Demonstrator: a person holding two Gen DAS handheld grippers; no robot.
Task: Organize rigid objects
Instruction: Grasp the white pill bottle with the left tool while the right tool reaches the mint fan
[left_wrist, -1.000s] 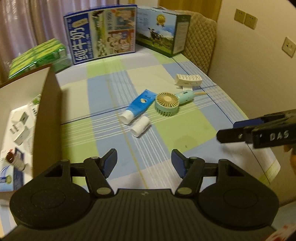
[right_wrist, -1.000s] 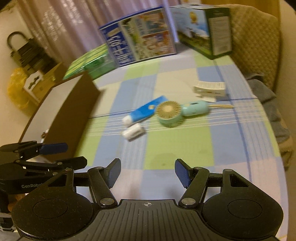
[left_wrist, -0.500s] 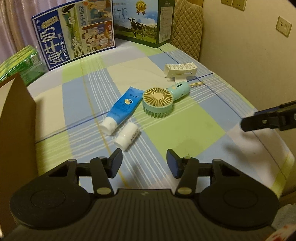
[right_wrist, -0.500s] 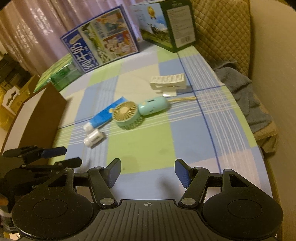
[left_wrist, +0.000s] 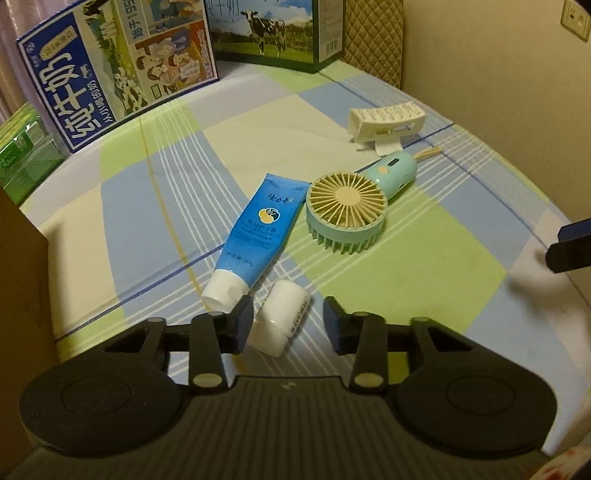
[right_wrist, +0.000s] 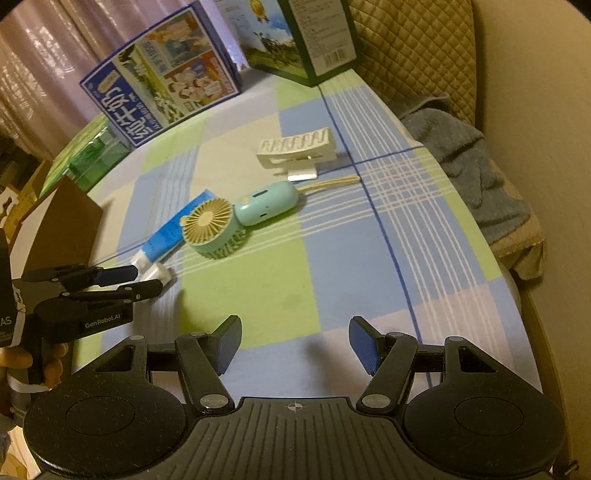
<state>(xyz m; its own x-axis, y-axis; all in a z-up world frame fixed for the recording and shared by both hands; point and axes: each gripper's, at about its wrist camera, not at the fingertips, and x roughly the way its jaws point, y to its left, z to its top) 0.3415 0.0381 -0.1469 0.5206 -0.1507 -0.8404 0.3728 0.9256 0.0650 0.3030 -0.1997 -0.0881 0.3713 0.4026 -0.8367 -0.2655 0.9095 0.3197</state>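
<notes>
Leftmost, cardboard box (left_wrist: 22, 280): one, brown wall at the table's left edge.
Blue tube (left_wrist: 256, 230): one, lying flat; long axis diagonal, white cap toward the camera, crimped end pointing away and right.
White bottle (left_wrist: 279, 319): one, on its side just beside the tube's cap; long axis roughly parallel to the tube.
Left gripper (left_wrist: 288, 325): jaws closing around the white bottle, left pad near it, right pad still apart from it.
Handheld fan (left_wrist: 345, 210): one, teal; head touching the tube, handle pointing away and right.
Hair clip (left_wrist: 386, 122): one, white, beyond the fan.
Right gripper (right_wrist: 295, 345): jaws moderately wide, nothing between them, above the checked tablecloth (right_wrist: 332, 258).
</notes>
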